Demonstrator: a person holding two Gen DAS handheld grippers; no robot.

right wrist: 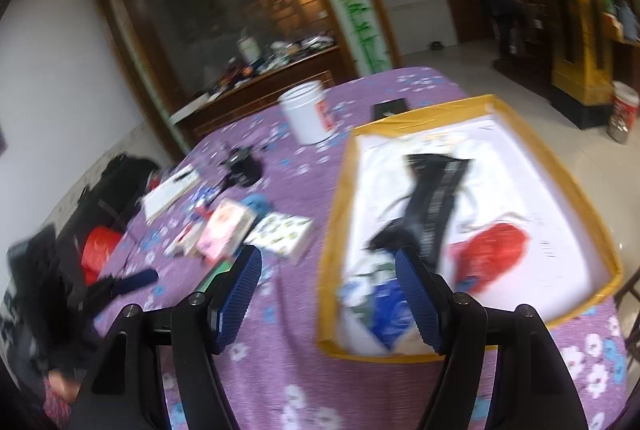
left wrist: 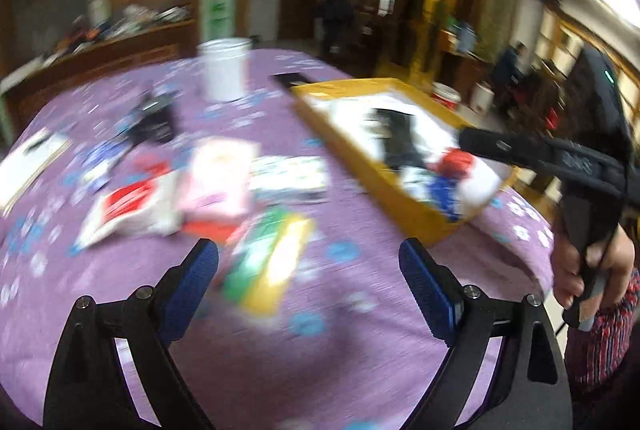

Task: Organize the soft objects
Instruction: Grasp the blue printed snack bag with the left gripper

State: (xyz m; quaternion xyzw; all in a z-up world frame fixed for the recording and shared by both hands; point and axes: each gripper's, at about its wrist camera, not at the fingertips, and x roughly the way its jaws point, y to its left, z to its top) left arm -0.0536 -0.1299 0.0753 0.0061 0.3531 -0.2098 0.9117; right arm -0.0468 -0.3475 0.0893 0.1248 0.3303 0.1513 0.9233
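Note:
Both views are blurred by motion. My left gripper [left wrist: 308, 262] is open above the purple flowered tablecloth [left wrist: 352, 330], and a green and yellow packet [left wrist: 268, 262] lies between its fingers. Beyond it lie a white and red pack [left wrist: 132, 209], a pink pack [left wrist: 220, 177] and a patterned pack [left wrist: 288, 175]. My right gripper [right wrist: 328, 270] is open and holds nothing, above the near left edge of the yellow tray [right wrist: 334, 189]. That tray [left wrist: 404, 189] holds a black item [right wrist: 436, 201], a red item [right wrist: 492, 254] and a blue and white pack [right wrist: 384, 314].
A white bucket [left wrist: 225, 69] stands at the back of the table, with a dark device [left wrist: 156, 117] and a notepad [right wrist: 170, 191] to the left. A person's hand [left wrist: 580, 270] holds the right gripper at the table's right edge. Black bags [right wrist: 108, 185] sit left of the table.

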